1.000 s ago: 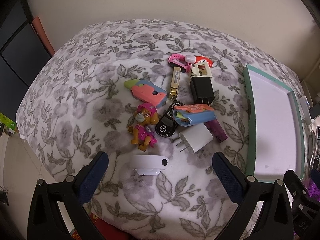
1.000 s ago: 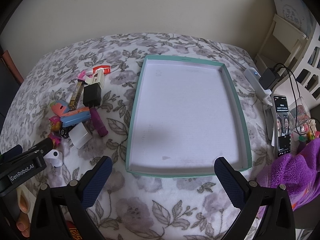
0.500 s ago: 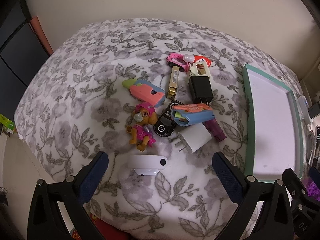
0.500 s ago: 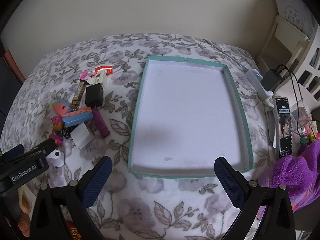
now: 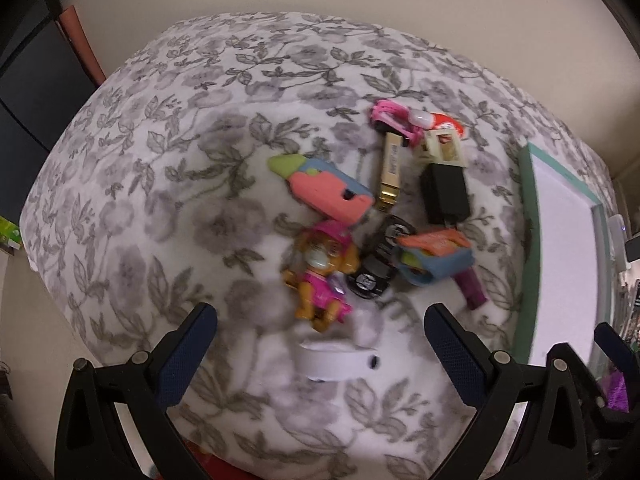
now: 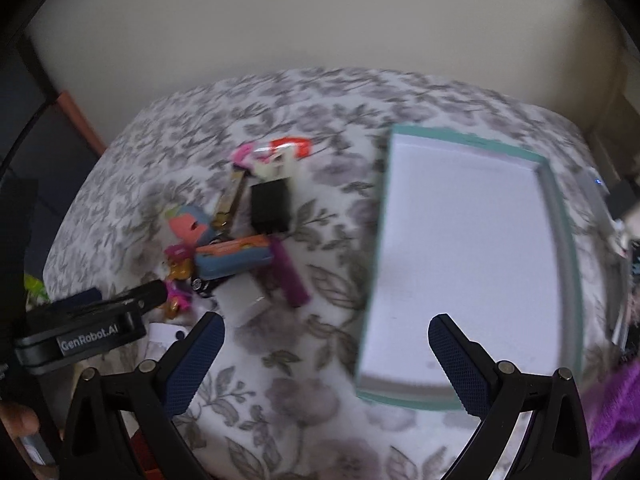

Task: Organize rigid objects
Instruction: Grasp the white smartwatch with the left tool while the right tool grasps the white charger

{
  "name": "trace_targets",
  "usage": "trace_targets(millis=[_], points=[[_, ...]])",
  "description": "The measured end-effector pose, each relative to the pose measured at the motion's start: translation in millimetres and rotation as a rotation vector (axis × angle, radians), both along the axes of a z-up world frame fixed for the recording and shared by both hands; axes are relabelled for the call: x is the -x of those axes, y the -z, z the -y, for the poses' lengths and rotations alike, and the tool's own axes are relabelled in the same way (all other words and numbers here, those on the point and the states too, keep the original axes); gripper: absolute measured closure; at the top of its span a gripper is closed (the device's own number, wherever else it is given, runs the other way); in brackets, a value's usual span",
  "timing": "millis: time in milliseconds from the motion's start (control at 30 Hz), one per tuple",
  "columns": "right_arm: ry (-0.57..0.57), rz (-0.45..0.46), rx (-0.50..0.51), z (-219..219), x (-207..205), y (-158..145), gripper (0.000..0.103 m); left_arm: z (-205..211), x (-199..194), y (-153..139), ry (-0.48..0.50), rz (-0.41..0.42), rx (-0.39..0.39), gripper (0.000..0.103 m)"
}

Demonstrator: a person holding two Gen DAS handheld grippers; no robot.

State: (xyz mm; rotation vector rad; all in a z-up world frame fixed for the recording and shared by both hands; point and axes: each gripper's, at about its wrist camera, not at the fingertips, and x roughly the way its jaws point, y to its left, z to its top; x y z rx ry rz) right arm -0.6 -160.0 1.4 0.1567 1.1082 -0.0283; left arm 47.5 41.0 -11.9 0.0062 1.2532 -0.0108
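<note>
Both hand-held grippers (image 5: 320, 336) (image 6: 326, 344) gape empty; two chargers (image 5: 445, 196) (image 6: 242, 300), one tray (image 6: 560, 200).

Both grippers share one build. The left gripper (image 5: 320, 344) has two black plastic arms with triangular cut-outs, each tipped by a dark blue, finely textured pad (image 5: 188, 354) and fixed with a round silver screw. The right gripper (image 6: 326, 354) looks the same at the bottom of its own frame. At the lower left of the right wrist view, the left gripper's black body carries white "GenRobot.AI" lettering.
</note>
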Motion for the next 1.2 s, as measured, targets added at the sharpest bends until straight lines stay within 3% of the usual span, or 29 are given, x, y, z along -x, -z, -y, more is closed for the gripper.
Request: trace_targets(millis=[200, 267, 467, 633, 767, 933, 1200], points=[[-0.089, -0.054, 0.020, -29.0, -21.4, 23.6, 0.003, -23.1, 3.2, 14.1, -0.033, -0.053, 0.063, 0.001], [-0.116, -0.067, 0.020, -33.1, -25.2, 29.6, 0.008, -29.7, 5.9, 18.1, -0.067, -0.068, 0.068, 0.002], [-0.157, -0.090, 0.019, -33.2, -31.8, 37.3, 0.013, -42.2, 14.9, 19.0, -0.122, -0.069, 0.132, 0.002], [-0.132, -0.097, -0.055, -24.6, -42.3, 38.7, 0.016, -36.0, 19.9, 24.5, -0.106, -0.081, 0.132, 0.002], [-0.141, -0.102, -0.095, -28.4, -50.6, 39.3, 0.019, -28.0, 19.8, 29.7, -0.075, -0.100, 0.129, 0.015], [-0.187, -0.128, -0.106, -43.6, -58.1, 47.0, 0.021, -13.5, 22.1, 39.1, -0.037, -0.135, 0.120, 0.016], [-0.244, -0.193, -0.098, -66.0, -67.2, 73.8, 0.038, 2.2, 17.2, 54.6, -0.010, -0.174, 0.116, 0.021]])
